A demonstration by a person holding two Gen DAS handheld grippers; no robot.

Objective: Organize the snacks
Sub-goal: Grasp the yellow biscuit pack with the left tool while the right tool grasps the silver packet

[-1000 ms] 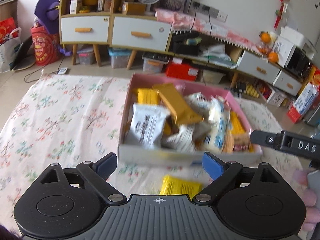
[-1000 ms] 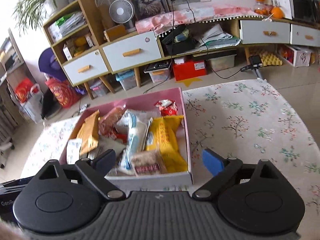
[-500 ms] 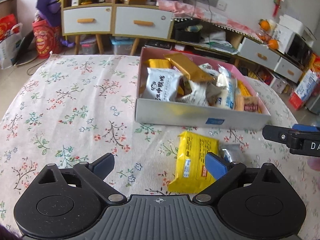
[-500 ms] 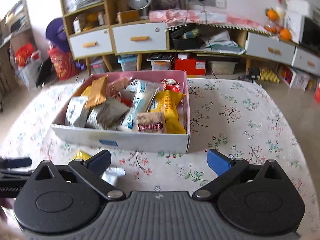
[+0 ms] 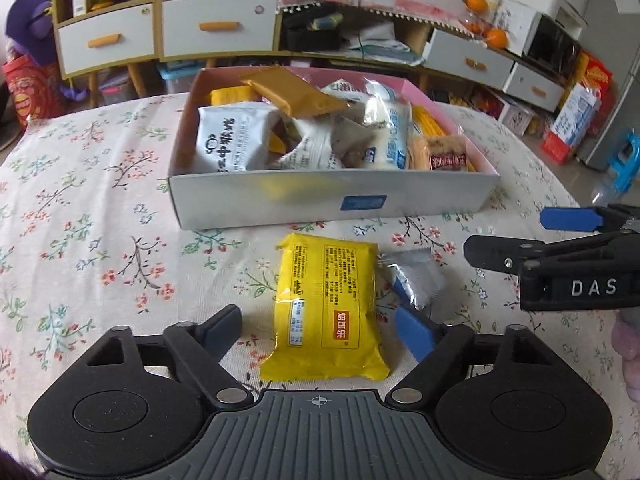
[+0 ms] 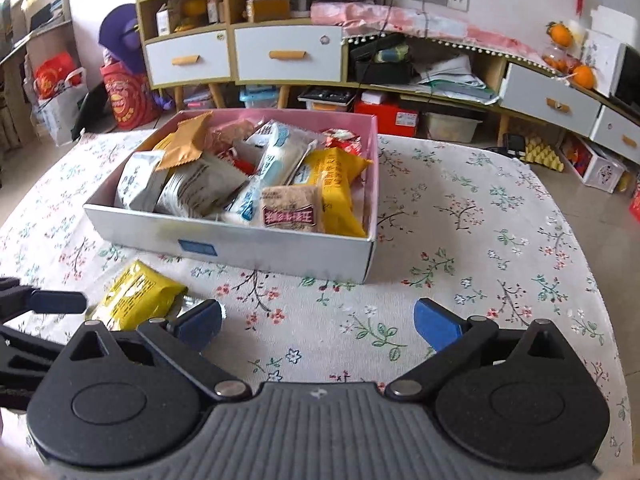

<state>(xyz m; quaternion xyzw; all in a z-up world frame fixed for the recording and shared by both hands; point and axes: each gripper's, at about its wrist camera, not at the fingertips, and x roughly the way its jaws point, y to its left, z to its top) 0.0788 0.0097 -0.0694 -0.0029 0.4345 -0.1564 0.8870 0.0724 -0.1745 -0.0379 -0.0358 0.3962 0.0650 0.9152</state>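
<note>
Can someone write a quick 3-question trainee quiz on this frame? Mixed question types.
1. True or false: the yellow foil snack packet lies on the floral tablecloth, outside the white cardboard box with pink lining.
2. Multiple choice: the small silver foil packet lies
A. inside the box
B. on the cloth beside the yellow packet
C. clamped in the right gripper
3. Fill in: the left gripper is ____ (open/shut), with a finger on each side of the yellow packet.

Key
1. True.
2. B.
3. Open; its jaws stand wide apart. The right gripper is also open, over bare cloth.
</note>
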